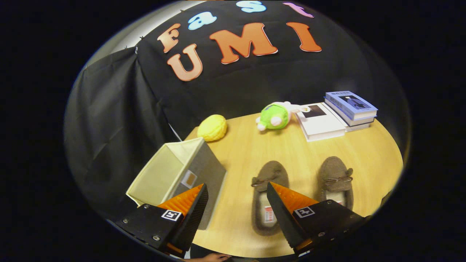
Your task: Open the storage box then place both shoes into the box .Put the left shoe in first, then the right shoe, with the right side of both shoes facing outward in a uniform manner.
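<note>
Hand-held gripper (236, 193) gapes above brown shoes (269, 196) (fuzzy, bow-tied moccasins).

Yellow plush ball (212, 127), green plush toy (275, 115) (lying sideways) and 3 stacked books (336, 114) on wooden table (244, 153).

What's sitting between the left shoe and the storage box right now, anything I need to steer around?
Nothing visible. Only bare table lies between the left shoe and the open-topped storage box. The gripper hangs open, one finger over the box's corner, the other over the shoe. The right shoe lies on the far side, away from the box.
</note>
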### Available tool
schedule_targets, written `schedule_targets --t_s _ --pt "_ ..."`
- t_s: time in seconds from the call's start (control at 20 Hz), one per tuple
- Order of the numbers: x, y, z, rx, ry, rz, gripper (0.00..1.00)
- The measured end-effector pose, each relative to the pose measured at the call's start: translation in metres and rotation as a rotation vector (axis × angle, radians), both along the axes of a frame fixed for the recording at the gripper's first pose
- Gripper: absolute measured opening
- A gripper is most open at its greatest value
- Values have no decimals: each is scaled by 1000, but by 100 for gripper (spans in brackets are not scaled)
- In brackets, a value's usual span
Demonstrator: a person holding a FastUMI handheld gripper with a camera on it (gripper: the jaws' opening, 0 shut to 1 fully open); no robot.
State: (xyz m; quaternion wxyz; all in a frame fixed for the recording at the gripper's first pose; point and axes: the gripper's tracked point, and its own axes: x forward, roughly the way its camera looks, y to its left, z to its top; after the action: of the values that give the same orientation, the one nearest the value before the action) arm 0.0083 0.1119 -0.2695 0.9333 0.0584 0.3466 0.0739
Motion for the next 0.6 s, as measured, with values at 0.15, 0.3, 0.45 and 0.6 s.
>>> schedule_targets --t_s 0.15,0.3,0.45,0.6 --pt "-18 -20 -22 3 101 3 94" --pt "-13 -31 -43 4 165 -22 84" --pt "-10 -40 -57 -48 191 -42 80" --pt "-4 -43 -77 -81 221 -60 75"
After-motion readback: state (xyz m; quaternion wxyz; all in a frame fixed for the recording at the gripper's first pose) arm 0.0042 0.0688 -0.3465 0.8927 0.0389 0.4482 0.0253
